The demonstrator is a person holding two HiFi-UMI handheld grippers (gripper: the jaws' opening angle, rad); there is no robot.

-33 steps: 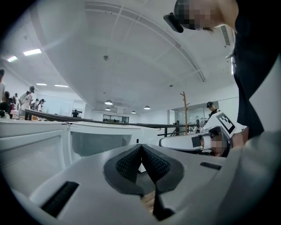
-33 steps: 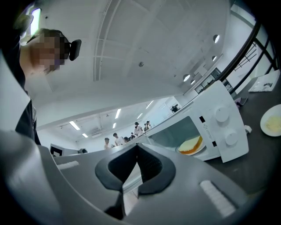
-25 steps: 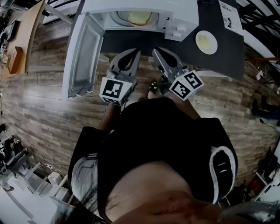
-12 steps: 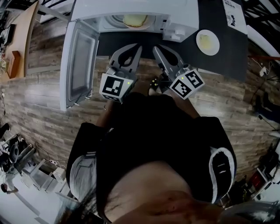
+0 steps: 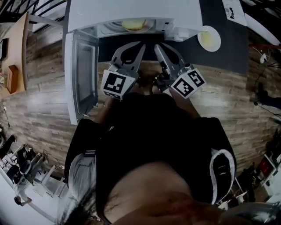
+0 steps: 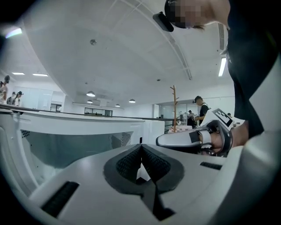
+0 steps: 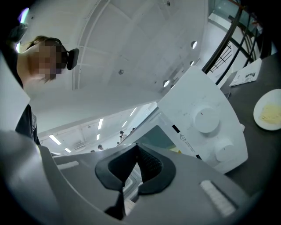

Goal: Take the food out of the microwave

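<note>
The fingers of my left gripper [image 6: 141,154] are pressed together on nothing, just in front of the microwave [image 5: 131,11], with its open door [image 5: 83,74] swung out on their left. If I drift that way I could knock the door into my path. The food [image 5: 134,25], pale yellow on the dish inside, sits just beyond both tips; the microwave's roof hides all but its near edge from my head view, so I judge I could misread how deep it lies. My right gripper [image 7: 136,160] is shut and empty too, so if I push in like this I will only shove the food back. It is near the control panel [image 7: 206,121] and could bump a knob. Far right, a white plate [image 5: 209,38] lies on the dark counter [image 5: 224,57]
</note>
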